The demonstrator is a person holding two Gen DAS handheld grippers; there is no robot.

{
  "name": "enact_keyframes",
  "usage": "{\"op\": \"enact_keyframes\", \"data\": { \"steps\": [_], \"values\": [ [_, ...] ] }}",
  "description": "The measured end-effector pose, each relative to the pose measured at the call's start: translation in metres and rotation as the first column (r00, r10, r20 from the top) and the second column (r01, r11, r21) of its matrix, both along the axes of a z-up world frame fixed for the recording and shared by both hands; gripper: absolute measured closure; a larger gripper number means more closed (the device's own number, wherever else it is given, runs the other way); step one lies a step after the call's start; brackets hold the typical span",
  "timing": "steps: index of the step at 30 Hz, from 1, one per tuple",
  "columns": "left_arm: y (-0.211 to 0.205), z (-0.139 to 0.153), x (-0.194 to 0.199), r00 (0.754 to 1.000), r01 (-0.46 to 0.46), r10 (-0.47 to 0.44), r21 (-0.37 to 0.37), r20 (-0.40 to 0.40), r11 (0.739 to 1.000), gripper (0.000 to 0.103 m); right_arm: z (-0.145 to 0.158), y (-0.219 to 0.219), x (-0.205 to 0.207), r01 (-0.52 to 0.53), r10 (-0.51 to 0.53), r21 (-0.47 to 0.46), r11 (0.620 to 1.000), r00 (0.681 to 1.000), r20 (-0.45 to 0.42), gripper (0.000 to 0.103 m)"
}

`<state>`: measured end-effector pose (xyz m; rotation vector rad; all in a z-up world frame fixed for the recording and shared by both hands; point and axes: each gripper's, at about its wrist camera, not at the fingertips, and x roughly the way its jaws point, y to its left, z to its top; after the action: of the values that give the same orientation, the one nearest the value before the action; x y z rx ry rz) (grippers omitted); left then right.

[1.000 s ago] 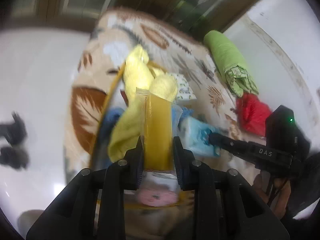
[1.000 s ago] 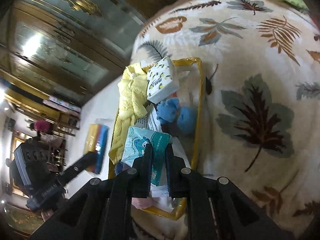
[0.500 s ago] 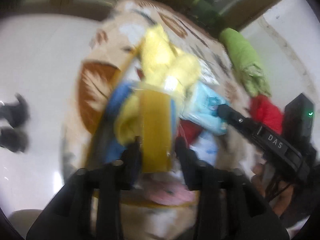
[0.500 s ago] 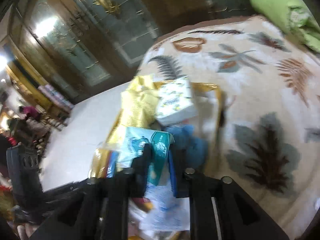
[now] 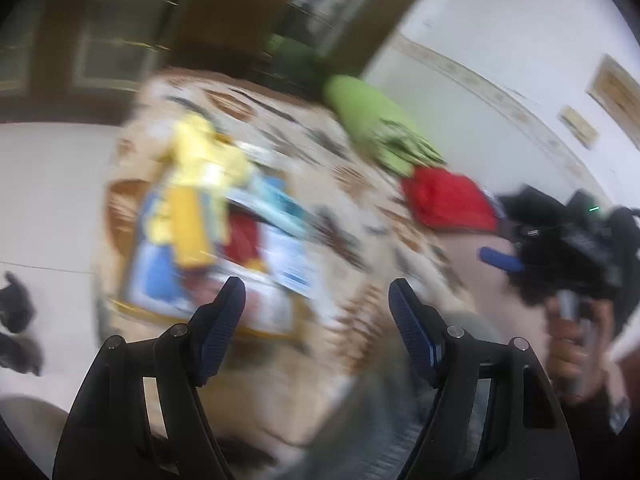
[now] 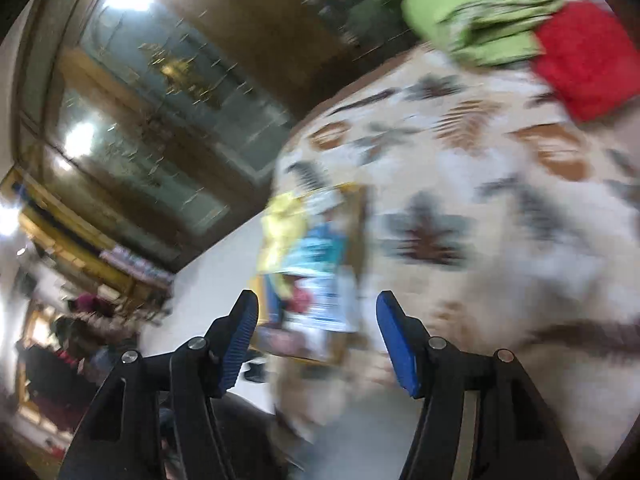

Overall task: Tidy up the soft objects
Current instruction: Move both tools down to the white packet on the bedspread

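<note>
Both views are motion-blurred. A yellow-rimmed storage bag [image 5: 276, 330] lies on the leaf-patterned blanket [image 5: 360, 216], filled with soft things: a yellow towel [image 5: 200, 160], an orange-yellow pack [image 5: 190, 232], a light blue tissue pack [image 5: 276, 200] and something red. The bag also shows in the right wrist view [image 6: 358, 216]. My left gripper [image 5: 316, 320] is open and empty, pulled back from the bag. My right gripper [image 6: 318, 332] is open and empty, above the bag's near end. The right gripper also shows in the left wrist view [image 5: 560, 248].
A green bundle [image 5: 376, 124] and a red bundle [image 5: 448, 200] lie at the far side of the blanket; both also show in the right wrist view, green [image 6: 476, 20] and red [image 6: 584, 56]. White floor [image 5: 48, 200] lies left of the bed. A glass-door cabinet [image 6: 152, 100] stands behind.
Both grippers have opened. The left let go of the orange-yellow pack and the right let go of the light blue tissue pack; both packs now lie in the bag. Both grippers drew back.
</note>
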<state>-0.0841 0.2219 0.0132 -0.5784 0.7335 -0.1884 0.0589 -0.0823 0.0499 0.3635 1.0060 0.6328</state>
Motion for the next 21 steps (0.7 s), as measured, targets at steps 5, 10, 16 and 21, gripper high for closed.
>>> {"op": "enact_keyframes", "data": {
  "steps": [5, 10, 16, 21],
  "values": [
    [-0.046, 0.024, 0.025, 0.995, 0.095, -0.092, -0.062, 0.04, 0.994, 0.029, -0.052, -0.077, 0.017, 0.151, -0.153, -0.033, 0.988, 0.984, -0.094, 0.038],
    [-0.074, 0.029, 0.071, 0.986, 0.164, -0.164, -0.108, 0.01, 0.981, 0.029, -0.105, -0.114, 0.036, 0.237, -0.239, -0.034, 0.971, 0.952, -0.191, 0.038],
    [-0.095, 0.019, 0.137, 0.965, 0.257, -0.262, -0.11, -0.029, 0.96, 0.029, -0.144, -0.131, 0.062, 0.3, -0.303, -0.051, 0.953, 0.915, -0.268, 0.044],
    [-0.126, 0.002, 0.19, 0.922, 0.368, -0.381, -0.155, -0.064, 0.917, 0.029, -0.162, -0.13, 0.075, 0.311, -0.321, -0.083, 0.947, 0.904, -0.282, 0.048]
  ]
}}
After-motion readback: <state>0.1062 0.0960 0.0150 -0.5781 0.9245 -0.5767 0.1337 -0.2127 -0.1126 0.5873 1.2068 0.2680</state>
